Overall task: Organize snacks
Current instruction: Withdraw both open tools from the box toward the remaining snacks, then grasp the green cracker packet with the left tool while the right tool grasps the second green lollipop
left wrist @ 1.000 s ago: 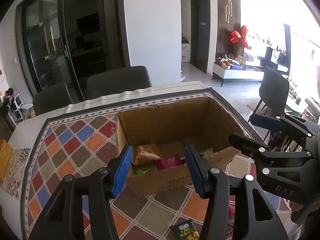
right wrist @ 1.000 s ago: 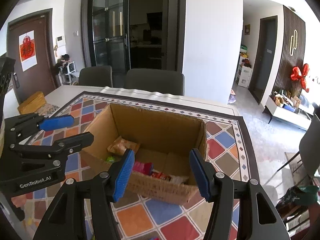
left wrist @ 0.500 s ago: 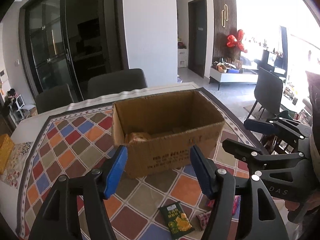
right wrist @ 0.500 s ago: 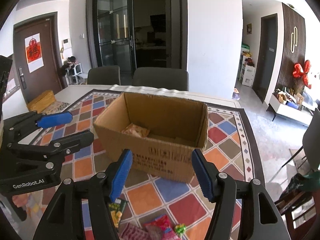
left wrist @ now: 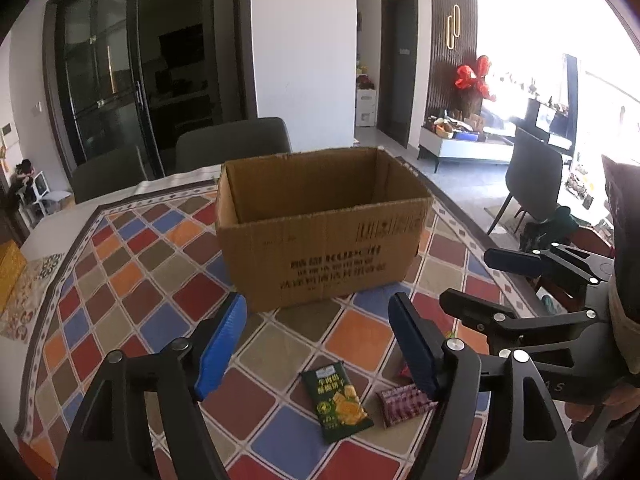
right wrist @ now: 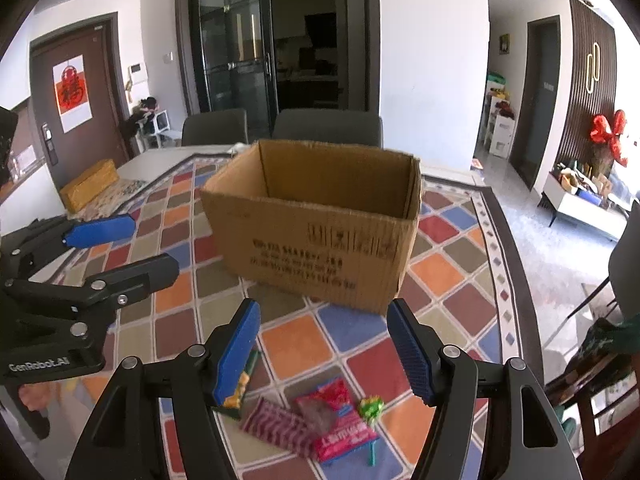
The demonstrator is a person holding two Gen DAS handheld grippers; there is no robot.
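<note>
The cardboard box (left wrist: 320, 232) now stands farther off on the checkered tablecloth (left wrist: 132, 280) than a second ago, both hands having drawn back from it. The left gripper (left wrist: 316, 344) and right gripper (right wrist: 324, 350) are empty, jaws opening. Loose snacks lie just ahead: green packet (left wrist: 338, 406), red packet (right wrist: 340, 420), striped packet (right wrist: 276, 426), probably next for pickup.
</note>
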